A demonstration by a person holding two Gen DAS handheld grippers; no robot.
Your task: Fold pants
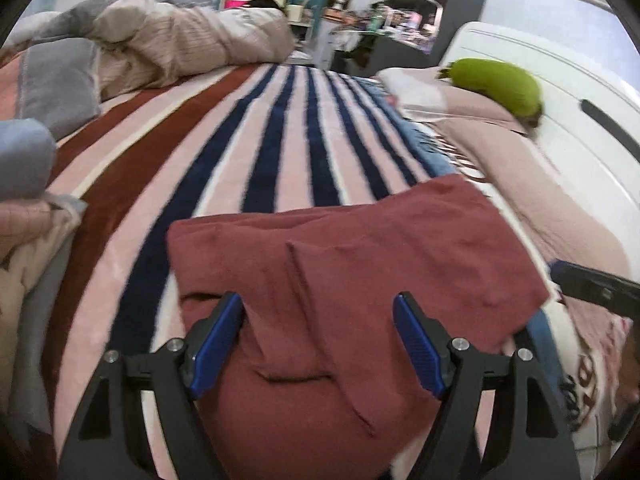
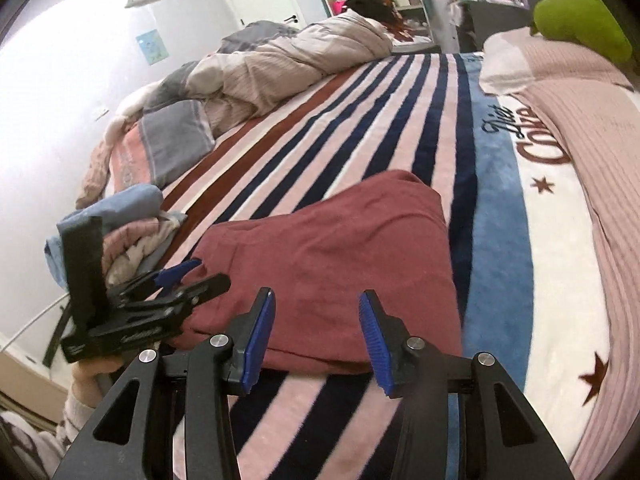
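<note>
The maroon pants [image 1: 360, 248] lie folded into a flat rectangle on the striped blanket [image 1: 280, 140]. My left gripper [image 1: 318, 300] hovers over their near part, open wide, with the cloth below the blue pads [image 1: 218, 344] and not pinched. In the right wrist view the pants [image 2: 328, 240] lie just ahead. My right gripper [image 2: 317, 294] stands partly open above their near edge, with nothing between its fingers. The left gripper [image 2: 196, 276] shows at the pants' left edge, held by a hand. The right gripper's black body [image 1: 592, 288] shows at the right edge of the left wrist view.
A stack of folded clothes [image 2: 120, 232] sits at the bed's left edge. A crumpled duvet [image 1: 180, 40] and a grey pillow [image 1: 60, 76] lie at the far side. A green cushion [image 1: 500, 84] rests on a pink pillow [image 2: 580, 92]. Shelves [image 1: 420, 0] stand beyond the bed.
</note>
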